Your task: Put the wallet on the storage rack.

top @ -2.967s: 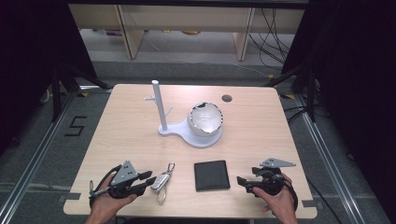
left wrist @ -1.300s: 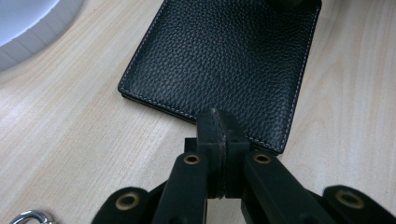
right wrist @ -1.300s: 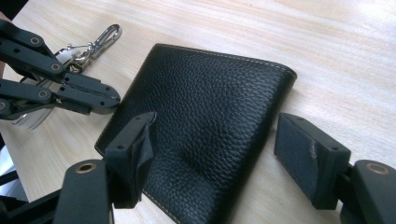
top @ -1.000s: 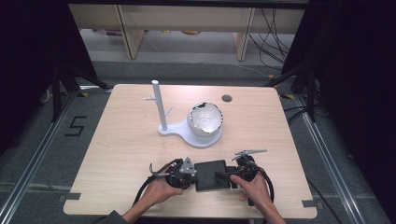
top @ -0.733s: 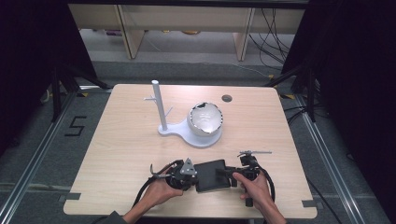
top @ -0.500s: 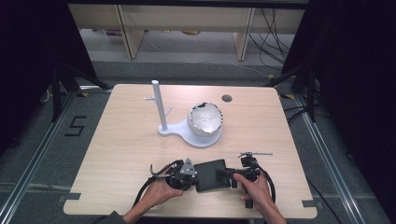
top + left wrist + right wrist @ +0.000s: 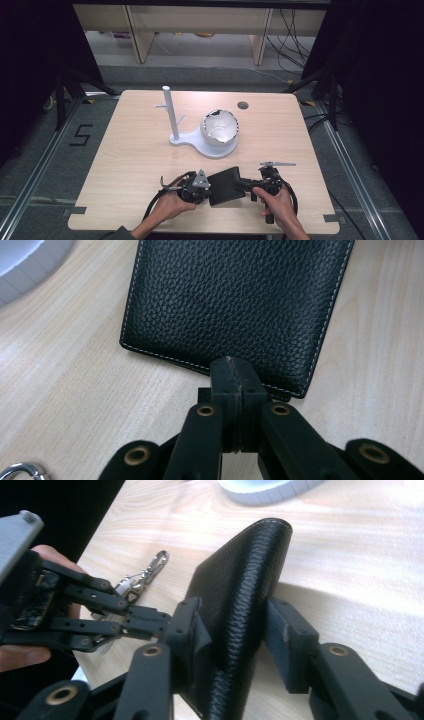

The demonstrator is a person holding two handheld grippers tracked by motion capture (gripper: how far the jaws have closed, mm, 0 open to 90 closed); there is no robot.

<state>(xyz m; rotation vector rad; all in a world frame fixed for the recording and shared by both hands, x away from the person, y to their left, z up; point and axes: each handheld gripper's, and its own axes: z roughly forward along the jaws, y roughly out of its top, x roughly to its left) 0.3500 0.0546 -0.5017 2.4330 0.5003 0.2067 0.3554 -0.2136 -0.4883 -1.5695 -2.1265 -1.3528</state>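
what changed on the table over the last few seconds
Both hands moved in from the table's near corners to the black wallet. The left gripper is shut at its edge; the right gripper has just been closing around its spine, tilting it up. The white stand and keys stayed put.

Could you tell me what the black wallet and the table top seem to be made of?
Wallet: apparently leather or an imitation, with a matte pebbled grain and pale stitching along its edges. Table top: pale wood or wood-look laminate, with smooth, fine, straight grain lines.
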